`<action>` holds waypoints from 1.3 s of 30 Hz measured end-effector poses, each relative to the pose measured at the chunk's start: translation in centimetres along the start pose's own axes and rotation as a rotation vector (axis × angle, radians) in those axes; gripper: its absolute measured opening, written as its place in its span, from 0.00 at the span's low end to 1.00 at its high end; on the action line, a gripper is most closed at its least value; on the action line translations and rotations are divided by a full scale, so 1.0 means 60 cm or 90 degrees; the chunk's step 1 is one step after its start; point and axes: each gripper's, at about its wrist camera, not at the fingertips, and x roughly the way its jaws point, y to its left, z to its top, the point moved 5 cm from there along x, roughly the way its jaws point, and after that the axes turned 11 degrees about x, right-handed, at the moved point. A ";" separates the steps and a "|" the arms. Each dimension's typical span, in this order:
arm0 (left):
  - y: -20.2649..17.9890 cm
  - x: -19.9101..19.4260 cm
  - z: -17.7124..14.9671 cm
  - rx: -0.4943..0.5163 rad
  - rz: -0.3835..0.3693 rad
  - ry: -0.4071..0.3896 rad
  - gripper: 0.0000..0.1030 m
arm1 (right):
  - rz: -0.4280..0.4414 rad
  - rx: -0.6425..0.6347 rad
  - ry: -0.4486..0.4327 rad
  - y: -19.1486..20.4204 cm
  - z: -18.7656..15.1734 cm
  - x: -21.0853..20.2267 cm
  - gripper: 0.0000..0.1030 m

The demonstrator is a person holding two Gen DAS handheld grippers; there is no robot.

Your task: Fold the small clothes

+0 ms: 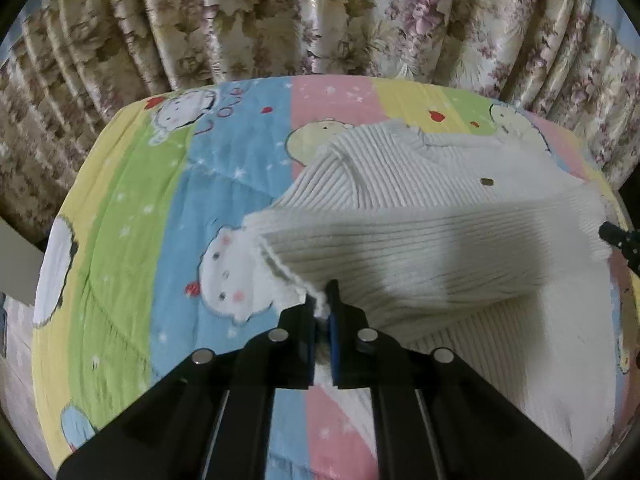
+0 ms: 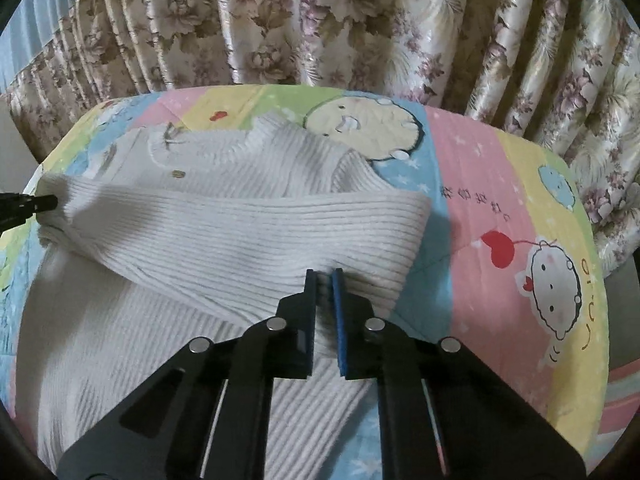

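Observation:
A white ribbed knit sweater (image 1: 420, 208) lies on a pastel cartoon blanket; it also shows in the right wrist view (image 2: 224, 224). Its lower part is lifted and stretched between my two grippers above the rest of the garment. My left gripper (image 1: 321, 300) is shut on the knit's left edge. My right gripper (image 2: 325, 280) is shut on the knit's right edge. The right gripper's tip shows at the far right of the left wrist view (image 1: 612, 234); the left gripper's tip shows at the far left of the right wrist view (image 2: 40, 202). A small brown button (image 1: 486, 181) sits on the sweater body.
The blanket (image 1: 132, 216) covers a raised surface with rounded edges. Floral curtains (image 1: 320, 20) hang close behind its far edge. Bare blanket lies left of the sweater in the left wrist view and right of it in the right wrist view (image 2: 500, 208).

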 end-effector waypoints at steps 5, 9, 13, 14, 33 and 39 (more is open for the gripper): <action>-0.004 0.008 -0.014 0.017 0.024 0.014 0.11 | -0.004 -0.015 0.009 0.009 -0.016 -0.008 0.08; 0.012 -0.004 0.005 0.010 0.065 0.007 0.60 | -0.022 -0.004 0.003 -0.001 -0.020 0.003 0.09; 0.008 -0.063 0.035 0.036 0.129 -0.059 0.80 | 0.015 0.025 -0.075 0.000 0.003 -0.046 0.48; -0.002 -0.065 0.042 0.053 0.140 -0.065 0.83 | 0.019 0.026 -0.083 0.000 0.008 -0.051 0.51; -0.067 0.056 0.062 0.136 0.128 -0.012 0.91 | -0.021 -0.008 -0.044 -0.025 0.040 0.055 0.45; -0.087 -0.032 0.033 0.101 0.082 -0.032 0.92 | 0.025 0.000 -0.092 0.004 0.024 -0.050 0.72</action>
